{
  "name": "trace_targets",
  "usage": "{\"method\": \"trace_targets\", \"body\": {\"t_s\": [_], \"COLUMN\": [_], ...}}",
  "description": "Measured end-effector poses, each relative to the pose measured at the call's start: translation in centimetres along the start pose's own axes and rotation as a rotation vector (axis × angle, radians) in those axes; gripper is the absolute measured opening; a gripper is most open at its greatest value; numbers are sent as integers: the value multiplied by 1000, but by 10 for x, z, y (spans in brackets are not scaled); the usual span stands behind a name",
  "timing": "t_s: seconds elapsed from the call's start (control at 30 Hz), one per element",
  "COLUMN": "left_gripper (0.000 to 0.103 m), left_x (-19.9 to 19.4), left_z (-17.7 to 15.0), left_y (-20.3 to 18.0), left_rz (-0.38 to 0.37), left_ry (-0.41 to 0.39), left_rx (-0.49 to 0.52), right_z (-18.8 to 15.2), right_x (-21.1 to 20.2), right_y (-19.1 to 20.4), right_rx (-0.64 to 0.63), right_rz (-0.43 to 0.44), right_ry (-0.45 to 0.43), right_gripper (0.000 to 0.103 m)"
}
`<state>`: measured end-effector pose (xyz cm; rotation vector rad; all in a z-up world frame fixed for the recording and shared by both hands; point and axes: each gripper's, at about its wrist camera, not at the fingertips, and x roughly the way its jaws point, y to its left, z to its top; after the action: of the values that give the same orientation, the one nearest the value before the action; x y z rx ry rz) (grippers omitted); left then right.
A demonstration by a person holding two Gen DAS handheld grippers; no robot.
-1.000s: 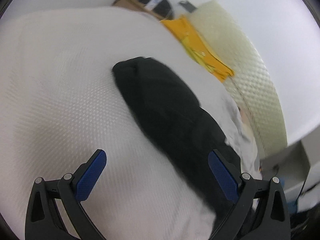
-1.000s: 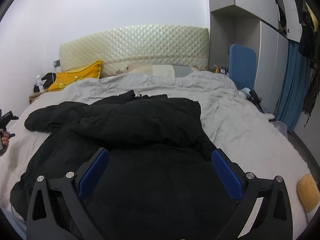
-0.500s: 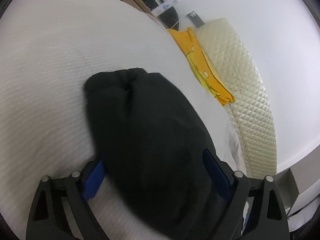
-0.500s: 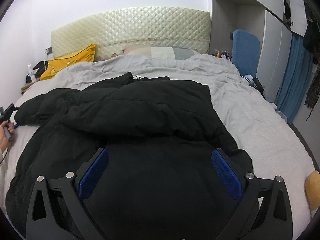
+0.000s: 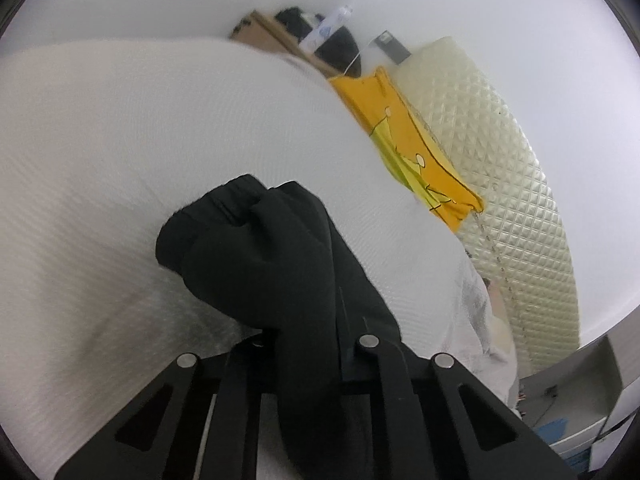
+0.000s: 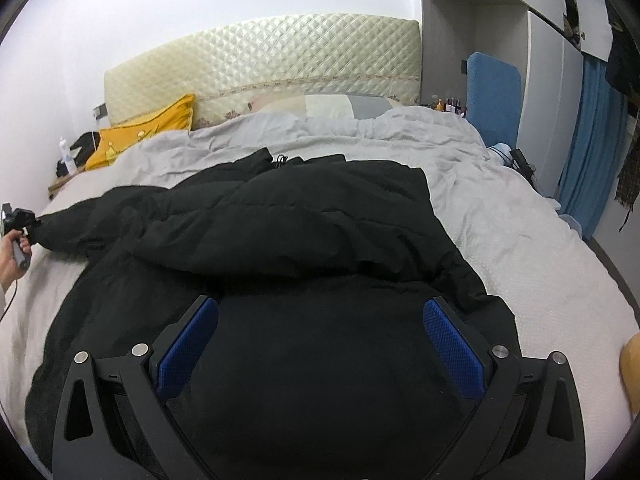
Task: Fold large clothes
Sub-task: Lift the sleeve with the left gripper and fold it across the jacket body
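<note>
A large black padded jacket lies spread on the bed. Its left sleeve stretches out to the left. My left gripper is shut on that sleeve just behind the elastic cuff; it also shows in the right wrist view, held by a hand at the far left. My right gripper is open, its blue pads wide apart, hovering over the jacket's lower body with nothing between them.
The bed has a pale grey cover and a quilted cream headboard. A yellow pillow lies at the head left. A nightstand with bottles stands left. A blue chair and curtain stand right.
My left gripper moved onto the sleeve end and shut on it. My right gripper moved slightly forward over the jacket and stayed open.
</note>
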<state>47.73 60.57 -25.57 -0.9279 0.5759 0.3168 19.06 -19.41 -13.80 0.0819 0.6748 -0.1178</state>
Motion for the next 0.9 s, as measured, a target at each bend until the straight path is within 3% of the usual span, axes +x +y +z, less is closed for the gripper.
{"method": "trace_targets", "body": {"t_s": [0.2,0.4,0.63,0.9], "left_gripper": [6,5,5,5], "left_x": [-77,-149,-218,-283], "left_z": [1,-8,-36,-77], "left_y": [-37,-82,-136,-217], "left_rz": [49,41,30,21], "left_ry": [-61,-102,-134,-155], "left_rx": [96,169,245,411], "right_z": [-2,-2,-5,-8], "right_x": [-13,-34,-47,-60], "right_y": [-10,-22,-30,-43], "right_rx": [9,14,-8,-18], "right_rz": [19,47,86,131], "right_ry": [-6,-33,-46,-54], "right_gripper": [103,103,103,103]}}
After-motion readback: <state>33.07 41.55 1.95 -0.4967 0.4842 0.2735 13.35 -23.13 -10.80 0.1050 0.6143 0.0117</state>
